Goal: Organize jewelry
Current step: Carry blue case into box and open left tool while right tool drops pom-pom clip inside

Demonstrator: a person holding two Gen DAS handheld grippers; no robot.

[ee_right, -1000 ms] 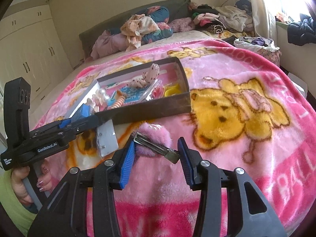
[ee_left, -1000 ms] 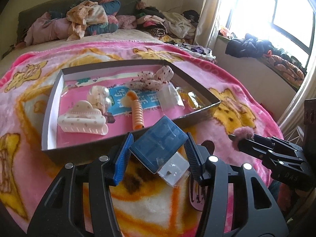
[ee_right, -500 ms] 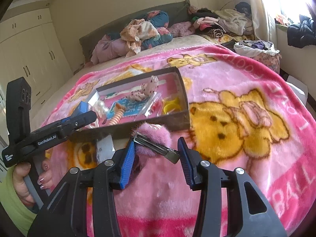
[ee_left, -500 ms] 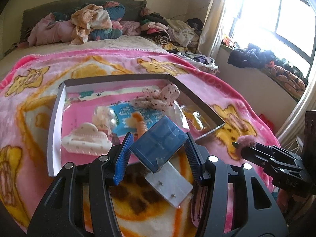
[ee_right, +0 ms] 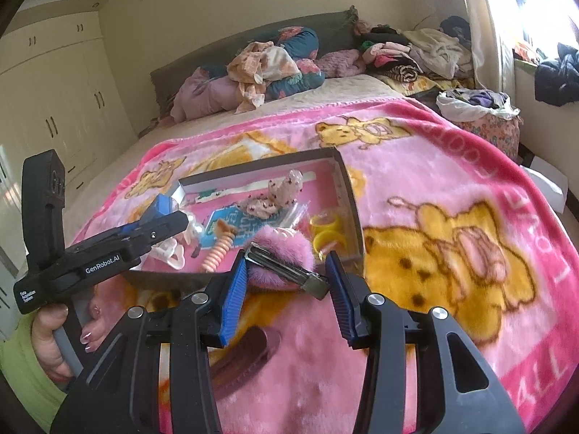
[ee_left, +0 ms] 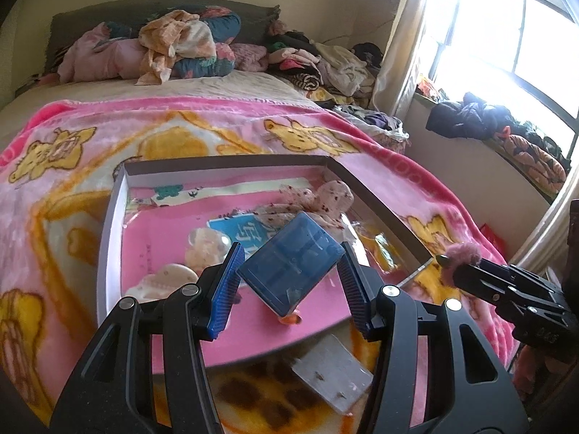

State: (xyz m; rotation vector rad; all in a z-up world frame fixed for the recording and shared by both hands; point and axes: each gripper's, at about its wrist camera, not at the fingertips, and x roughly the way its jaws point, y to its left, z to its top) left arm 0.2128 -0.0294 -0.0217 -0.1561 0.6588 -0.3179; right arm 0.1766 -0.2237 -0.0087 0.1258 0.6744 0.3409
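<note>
Bedroom, pink bear blanket [ee_right: 452,188] over the bed, clothes heaped behind. Left gripper [ee_left: 289,278] has carried the blue case [ee_left: 289,258], clamped between its fingers, from outside the tray [ee_left: 108,238] to above its floor; drop-off looks close. Right gripper [ee_right: 286,276] stays clamped on the fluffy pink hair clip [ee_right: 286,255], short of the tray.

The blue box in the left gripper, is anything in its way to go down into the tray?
The blue box hangs over the tray, and no lid covers it. Right under the box lie an orange spiral hair tie and a blue card, so it would likely land on those. Bare pink floor lies nearer the front.
</note>
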